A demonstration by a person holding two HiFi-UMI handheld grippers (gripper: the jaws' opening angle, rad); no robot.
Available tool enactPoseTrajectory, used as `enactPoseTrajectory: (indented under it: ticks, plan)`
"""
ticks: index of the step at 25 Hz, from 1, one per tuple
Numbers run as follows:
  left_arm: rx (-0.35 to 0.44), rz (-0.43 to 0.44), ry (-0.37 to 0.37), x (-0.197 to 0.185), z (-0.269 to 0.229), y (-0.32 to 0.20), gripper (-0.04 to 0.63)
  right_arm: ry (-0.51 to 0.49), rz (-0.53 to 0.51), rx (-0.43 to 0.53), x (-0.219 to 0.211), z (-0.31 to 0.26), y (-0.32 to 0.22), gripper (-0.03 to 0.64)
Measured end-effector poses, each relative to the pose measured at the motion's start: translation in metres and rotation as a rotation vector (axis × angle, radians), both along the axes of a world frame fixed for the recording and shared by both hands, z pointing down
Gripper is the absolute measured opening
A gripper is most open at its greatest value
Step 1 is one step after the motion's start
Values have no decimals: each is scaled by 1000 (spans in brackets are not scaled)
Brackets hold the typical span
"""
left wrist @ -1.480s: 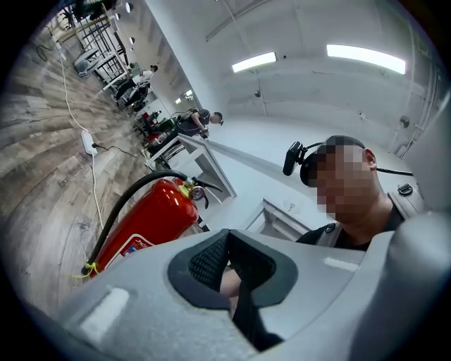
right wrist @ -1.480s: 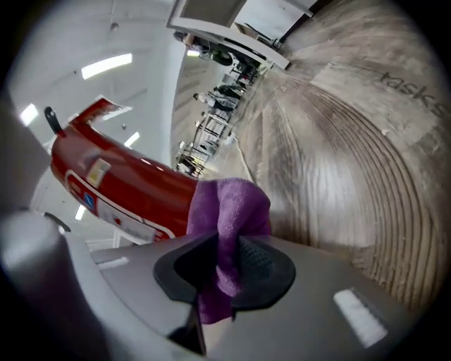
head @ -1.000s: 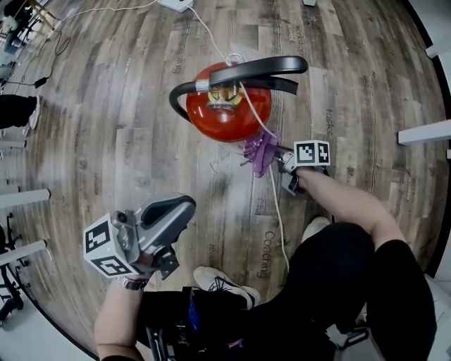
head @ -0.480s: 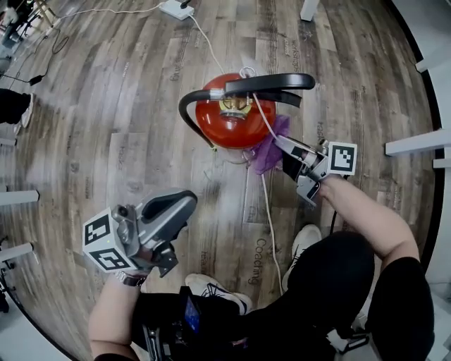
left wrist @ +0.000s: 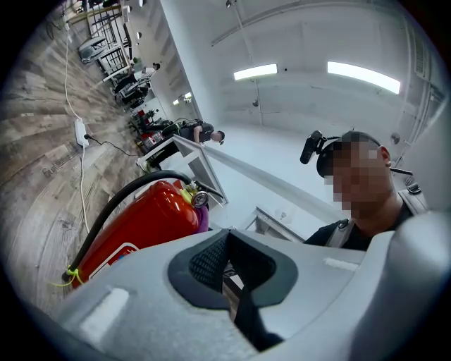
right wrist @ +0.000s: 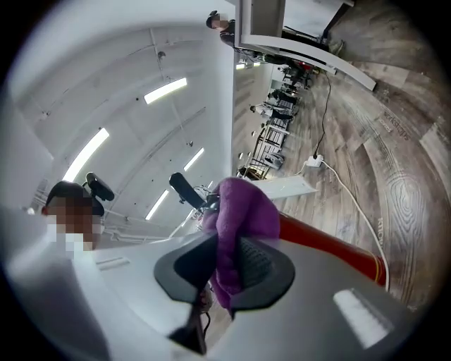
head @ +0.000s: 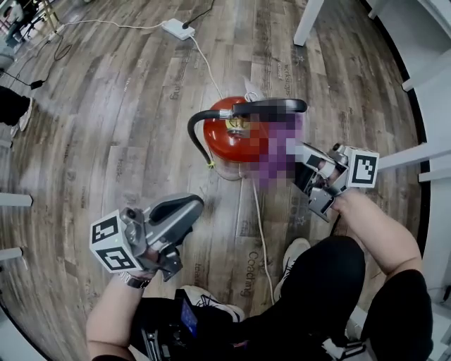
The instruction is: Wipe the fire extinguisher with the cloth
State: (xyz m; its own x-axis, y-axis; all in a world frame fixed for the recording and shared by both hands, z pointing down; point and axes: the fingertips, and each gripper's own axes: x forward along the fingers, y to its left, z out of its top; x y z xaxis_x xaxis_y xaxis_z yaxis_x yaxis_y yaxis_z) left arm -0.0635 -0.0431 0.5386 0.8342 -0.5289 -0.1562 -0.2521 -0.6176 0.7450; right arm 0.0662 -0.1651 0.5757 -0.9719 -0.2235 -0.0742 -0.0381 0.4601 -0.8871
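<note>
Grey-brown wood-plank floor (head: 127,141) — the red fire extinguisher (head: 222,141) stands upright on it. A white power strip (head: 176,28) lies farther off; a white cable (head: 262,233) trails past the extinguisher's base toward the person's shoe (head: 292,254). A white furniture leg (head: 308,21) stands beyond.

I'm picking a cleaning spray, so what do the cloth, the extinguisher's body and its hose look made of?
The cloth is purple with a fuzzy nap, probably microfibre or terry. The extinguisher body shows glossy red paint with highlights, likely over metal. The hose is matte black and bends smoothly, so probably rubber.
</note>
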Motion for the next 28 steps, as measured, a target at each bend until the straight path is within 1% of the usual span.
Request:
enactPoseTrajectory:
  ticks: [6, 14, 17, 21, 25, 26, 27, 28]
  plan:
    - [25, -18, 15, 0, -11, -4, -5, -45, -42, -20, -6, -21, 16, 55]
    - [46, -26, 44, 1, -20, -10, -5, -120, -106, 5, -11, -67, 49, 55]
    - [52, -35, 52, 0, -24, -10, -5, -129, -140, -9, -14, -79, 65, 55]
    - [29, -88, 67, -11, -24, -9, -5, -91, -169, -26, -19, -77, 91, 55]
    - [-32, -191, 114, -24, -42, 0, -5, -6, -192, -33, -32, -99, 109, 55]
    - [-50, -214, 112, -27, -48, 5, -5, 15, -200, -35, -34, -110, 114, 55]
    - [-66, -232, 94, -28, -55, 11, -5, 29, -207, -43, -35, -123, 119, 55]
    - [-83, -246, 60, -28, -62, 20, -4, 36, -216, -54, -36, -139, 123, 55]
